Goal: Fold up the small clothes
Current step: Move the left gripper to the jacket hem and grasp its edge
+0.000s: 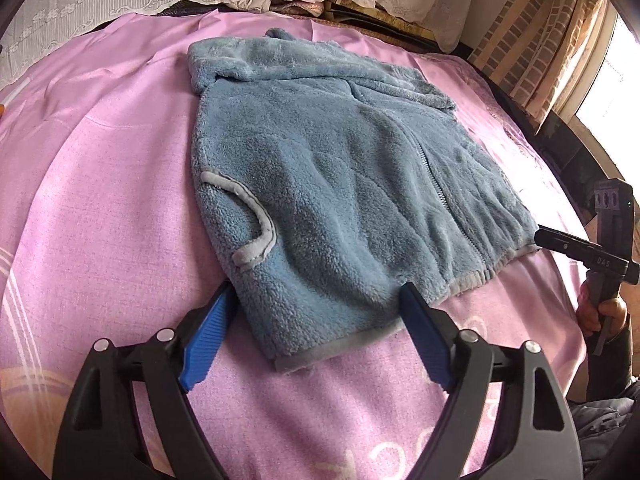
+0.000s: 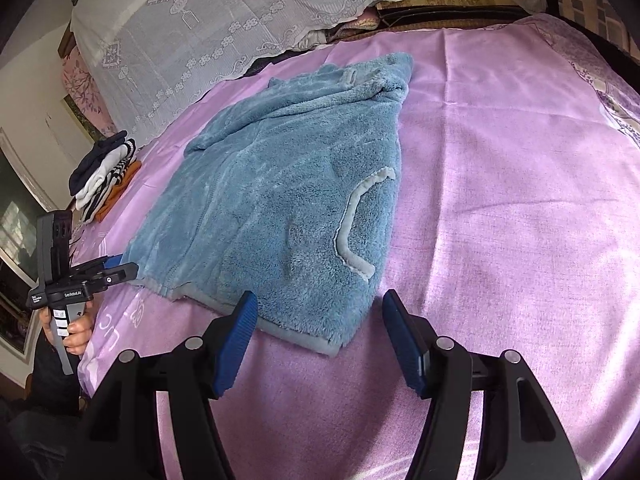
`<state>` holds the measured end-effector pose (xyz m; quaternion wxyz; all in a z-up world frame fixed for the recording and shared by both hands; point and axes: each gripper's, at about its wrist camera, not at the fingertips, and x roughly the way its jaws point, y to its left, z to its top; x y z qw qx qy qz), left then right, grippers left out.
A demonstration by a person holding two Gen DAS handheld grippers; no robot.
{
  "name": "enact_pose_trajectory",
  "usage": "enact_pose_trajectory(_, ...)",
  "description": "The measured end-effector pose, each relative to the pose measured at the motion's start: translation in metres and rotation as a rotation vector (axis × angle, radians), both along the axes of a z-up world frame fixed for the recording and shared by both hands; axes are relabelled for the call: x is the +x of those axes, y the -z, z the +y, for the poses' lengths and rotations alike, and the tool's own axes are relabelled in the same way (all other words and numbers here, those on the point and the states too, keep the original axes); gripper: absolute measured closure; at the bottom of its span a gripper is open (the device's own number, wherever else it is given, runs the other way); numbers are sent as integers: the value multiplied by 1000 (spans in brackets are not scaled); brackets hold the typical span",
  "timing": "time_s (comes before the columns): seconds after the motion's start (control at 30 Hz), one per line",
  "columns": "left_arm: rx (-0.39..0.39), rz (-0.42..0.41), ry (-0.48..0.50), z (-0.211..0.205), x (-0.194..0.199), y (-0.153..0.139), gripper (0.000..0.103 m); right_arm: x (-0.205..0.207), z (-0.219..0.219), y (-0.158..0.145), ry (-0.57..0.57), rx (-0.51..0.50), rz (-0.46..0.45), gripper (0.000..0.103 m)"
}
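I see a pink bedsheet under my tool, a white lace cover ahead, and a bright window far right.

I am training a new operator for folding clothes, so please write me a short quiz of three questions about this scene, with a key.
1. True or false: the right gripper is shut on the blue fleece jacket.
2. What lies near the bed's edge, beyond the jacket, in the right wrist view? A) a stack of folded clothes B) a laptop C) a pair of shoes
3. Fill in: the jacket lies on a ___ sheet.
Key: 1 false, its jaws stand open; 2 A; 3 pink.
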<state>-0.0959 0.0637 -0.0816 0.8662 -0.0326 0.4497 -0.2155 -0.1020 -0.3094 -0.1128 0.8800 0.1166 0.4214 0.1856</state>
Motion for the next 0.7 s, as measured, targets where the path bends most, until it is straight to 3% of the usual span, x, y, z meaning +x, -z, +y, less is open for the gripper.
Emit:
enact_pose_trajectory(0.1,-10,-2,4,1,-2,0,24,2,0,1,-6,21,10,36)
enact_pose_trajectory(0.2,-10,-12,10,2,-5,0,41,5,3,2,-12,19,14,37)
enact_pose_trajectory(0.27,-15,-15,4,3,-6,-1,47,7,8,2,-17,-9,11,43)
enact_pose_trajectory(0.4,-42,0,-5,8,-3,-1,50,7,12,2,-22,-20,9,72)
enact_pose_trajectory(0.57,-58,23,-22,7,4,-1,47,8,9,1,-24,17,7,79)
enact_pose_trajectory(0.63,-19,1,-30,4,4,-3,68,8,4,1,-19,52,12,83)
enact_pose_trajectory(0.7,19,-25,-32,-2,1,-5,75,8,1,2,-17,79,19,83)
